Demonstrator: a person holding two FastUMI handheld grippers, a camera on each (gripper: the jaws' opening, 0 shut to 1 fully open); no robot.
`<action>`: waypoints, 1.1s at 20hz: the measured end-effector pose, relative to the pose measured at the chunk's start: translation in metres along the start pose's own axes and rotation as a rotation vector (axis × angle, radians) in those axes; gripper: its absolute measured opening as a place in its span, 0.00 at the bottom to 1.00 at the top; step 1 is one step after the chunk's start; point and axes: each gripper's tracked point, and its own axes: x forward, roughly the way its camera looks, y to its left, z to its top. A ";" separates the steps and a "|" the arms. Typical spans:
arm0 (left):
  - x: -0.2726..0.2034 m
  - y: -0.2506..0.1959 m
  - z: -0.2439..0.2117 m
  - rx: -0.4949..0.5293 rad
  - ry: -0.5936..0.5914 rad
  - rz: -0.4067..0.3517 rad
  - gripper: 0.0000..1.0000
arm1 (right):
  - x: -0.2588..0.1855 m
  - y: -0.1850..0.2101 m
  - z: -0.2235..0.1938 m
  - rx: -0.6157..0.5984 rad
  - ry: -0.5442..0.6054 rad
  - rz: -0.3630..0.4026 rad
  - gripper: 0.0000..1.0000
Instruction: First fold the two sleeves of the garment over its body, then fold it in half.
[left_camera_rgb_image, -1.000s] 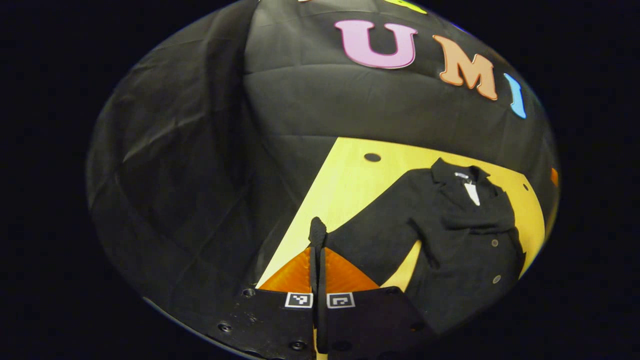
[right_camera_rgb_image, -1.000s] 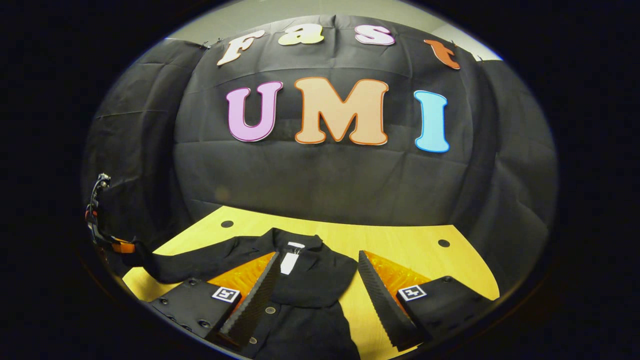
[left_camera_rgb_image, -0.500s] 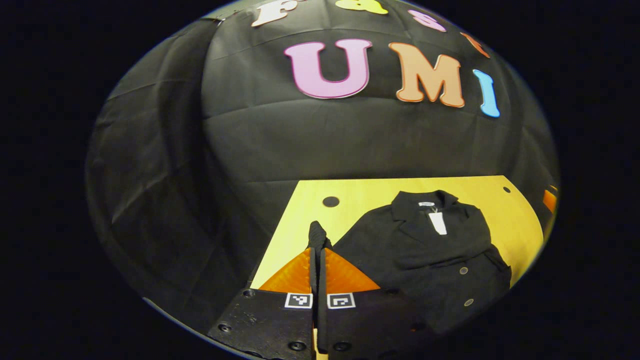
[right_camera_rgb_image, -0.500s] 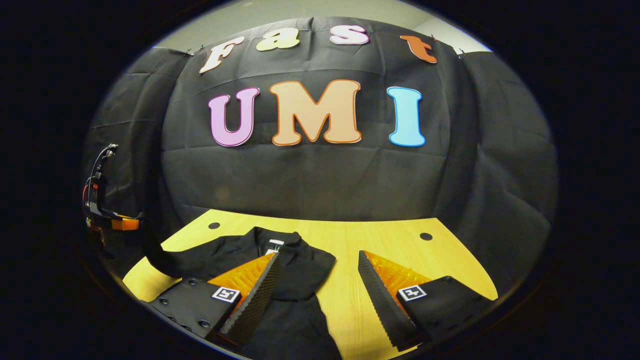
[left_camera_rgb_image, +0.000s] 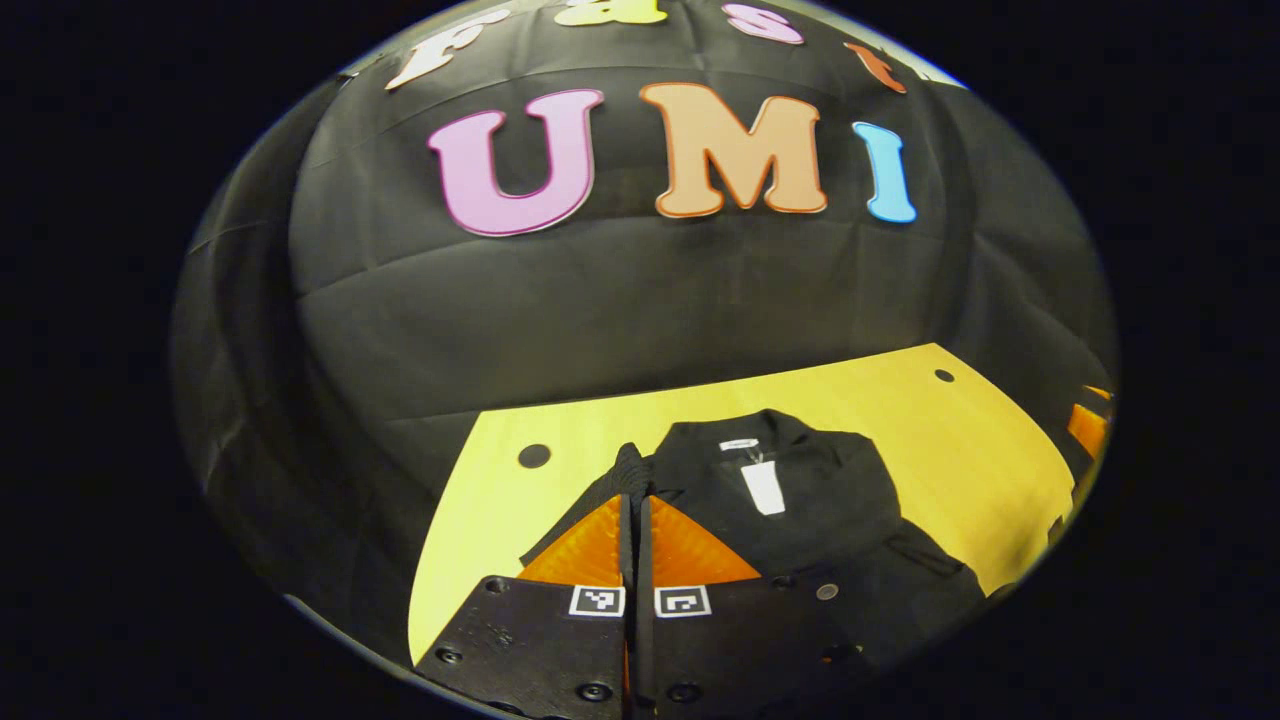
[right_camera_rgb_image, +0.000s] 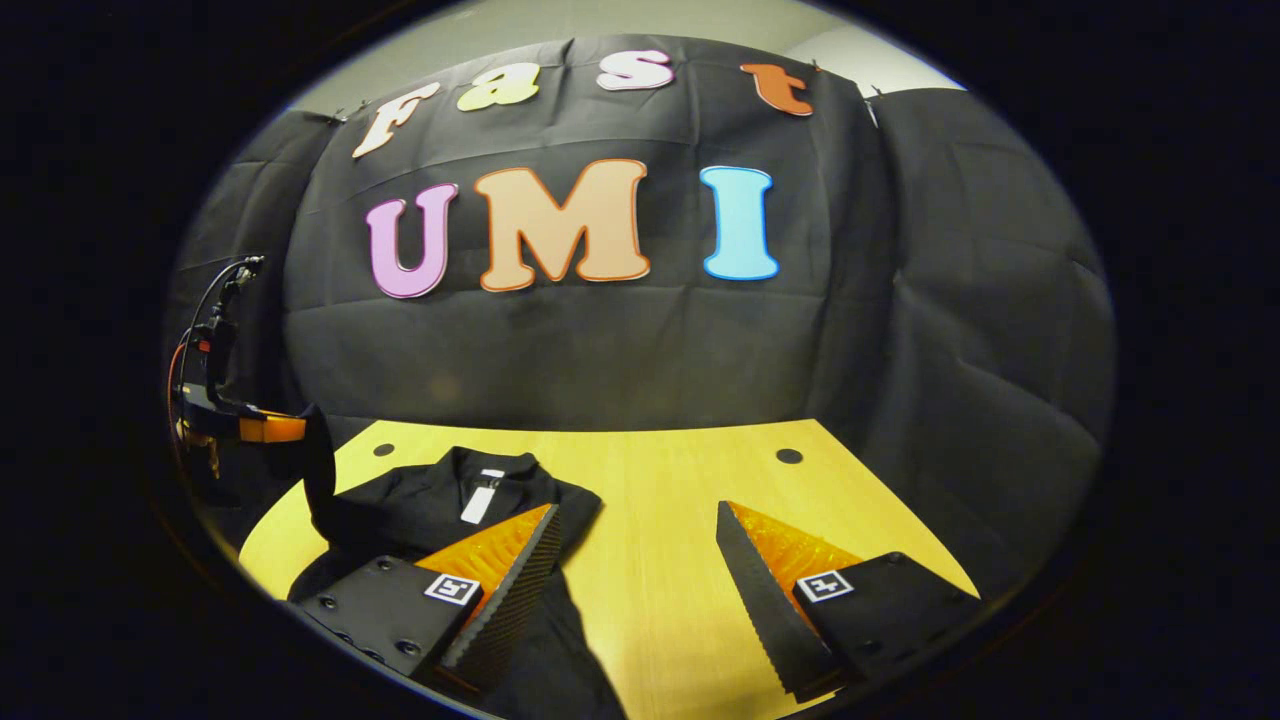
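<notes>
A black buttoned jacket with a white tag at its collar lies face up on the yellow table. My left gripper is shut on the cuff of one sleeve, held up over the jacket's left side. In the right gripper view that left gripper hangs at the far left with the sleeve drooping from it down to the jacket. My right gripper stands open above the table, its left finger over the jacket's right shoulder, nothing between the fingers.
The table is bare wood to the right of the jacket, with round holes near its back corners. Black cloth walls close the booth behind and at both sides. The other sleeve lies folded across the jacket's front.
My left gripper has carried the sleeve cuff up and inward toward the jacket's body. The right gripper has drifted to the right, away from the jacket, still open.
</notes>
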 end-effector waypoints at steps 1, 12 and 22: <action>0.005 -0.012 0.003 0.006 0.001 -0.016 0.00 | -0.003 -0.010 -0.003 0.008 0.002 -0.013 0.99; 0.050 -0.131 0.012 0.023 0.042 -0.178 0.00 | -0.039 -0.099 -0.020 0.084 0.003 -0.148 0.98; 0.048 -0.192 0.053 -0.007 -0.053 -0.246 0.87 | -0.058 -0.134 -0.033 0.113 -0.002 -0.169 0.98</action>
